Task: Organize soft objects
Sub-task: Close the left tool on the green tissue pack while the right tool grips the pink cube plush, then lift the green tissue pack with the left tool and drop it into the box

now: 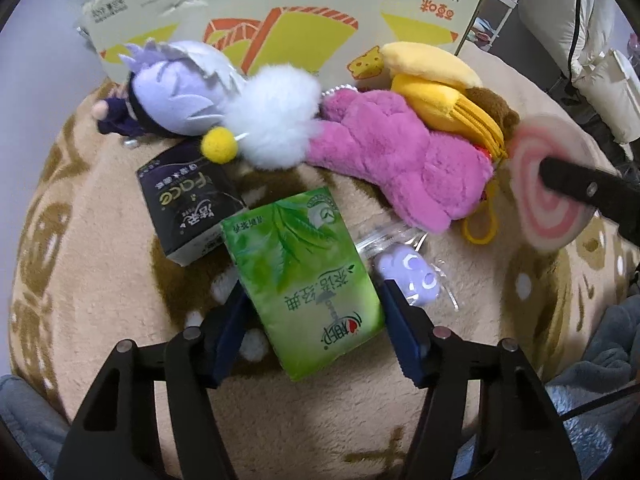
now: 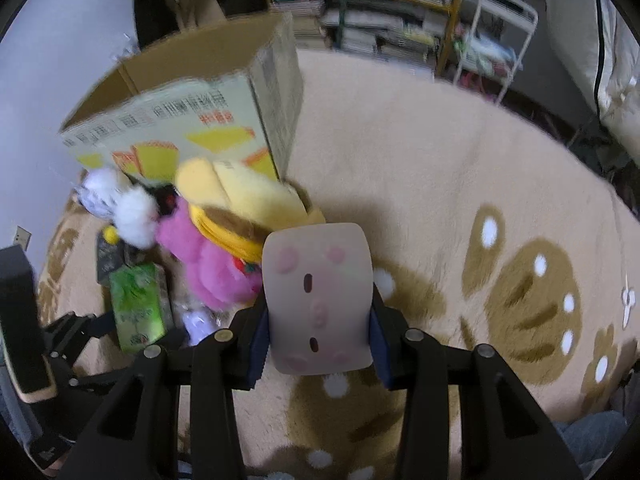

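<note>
My left gripper (image 1: pixel 312 312) is shut on a green tissue pack (image 1: pixel 304 276), just above the beige rug (image 1: pixel 100 280). My right gripper (image 2: pixel 318 312) is shut on a pink roll-cake squishy (image 2: pixel 318 296) with a face; the left wrist view shows its pink swirl end (image 1: pixel 548 188). A pink plush (image 1: pixel 396 156), a white fluffy ball (image 1: pixel 276 116), a purple-haired doll (image 1: pixel 176 92), a yellow plush pouch (image 1: pixel 440 84) and a black tissue pack (image 1: pixel 188 204) lie before an open cardboard box (image 1: pixel 288 20). A small purple toy in a clear bag (image 1: pixel 408 276) lies beside my left gripper.
The box (image 2: pixel 192 120) stands at the rug's far left edge. A shelf of books (image 2: pixel 380 20) and a white rack (image 2: pixel 504 40) stand beyond the rug (image 2: pixel 440 160). White bedding (image 1: pixel 580 40) is at the right. Grey cloth (image 1: pixel 600 360) lies at the near right.
</note>
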